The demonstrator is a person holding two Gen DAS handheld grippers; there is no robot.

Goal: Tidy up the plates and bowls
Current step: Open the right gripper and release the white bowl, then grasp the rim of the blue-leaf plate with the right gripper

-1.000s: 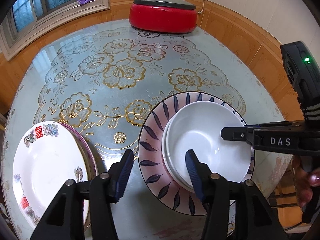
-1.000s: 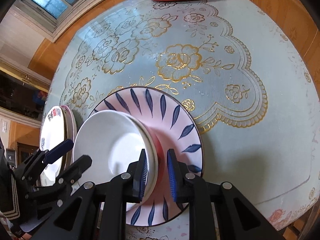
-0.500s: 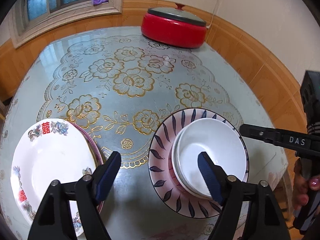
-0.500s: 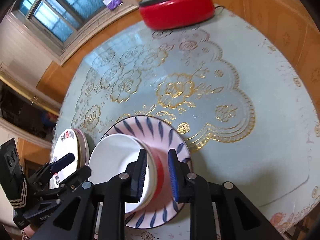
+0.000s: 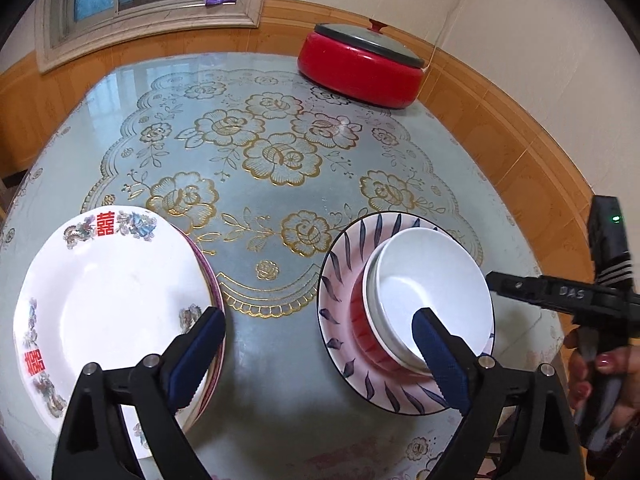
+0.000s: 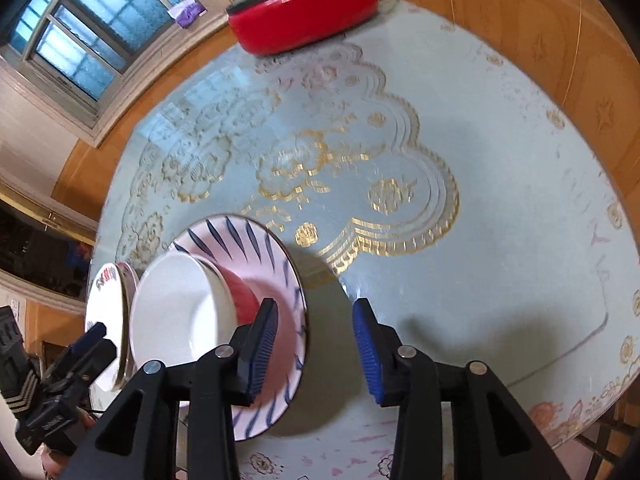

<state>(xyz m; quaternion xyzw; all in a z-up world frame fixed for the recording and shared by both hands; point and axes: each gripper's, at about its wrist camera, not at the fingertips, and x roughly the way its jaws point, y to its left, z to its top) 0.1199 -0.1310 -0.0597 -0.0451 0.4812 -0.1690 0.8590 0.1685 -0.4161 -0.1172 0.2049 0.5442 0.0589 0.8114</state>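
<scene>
A pink plate with blue leaves (image 5: 340, 276) lies on the table, carrying a red bowl (image 5: 360, 332) with white bowls (image 5: 432, 288) nested in it. To its left sits a white plate with red characters (image 5: 108, 300) on a pink-rimmed plate. My left gripper (image 5: 316, 360) hovers between the two stacks with its jaws opening wide and only table between them. My right gripper (image 6: 314, 344) is opening too. Its left finger (image 6: 260, 340) is over the pink plate (image 6: 248, 248), beside the red bowl (image 6: 240, 292) and white bowl (image 6: 180, 320), and nothing is pressed between the pads.
A red lidded electric pot (image 5: 360, 72) stands at the table's far edge by the wooden wall panel. The round glass table (image 5: 280, 152) has a gold flower cloth. A hand (image 5: 600, 376) holds the right gripper at the table's right rim.
Both grippers drew back from the bowl stack. The right jaws, closed at the bowls' rim before, have spread and moved right. The left jaws widened a lot.
</scene>
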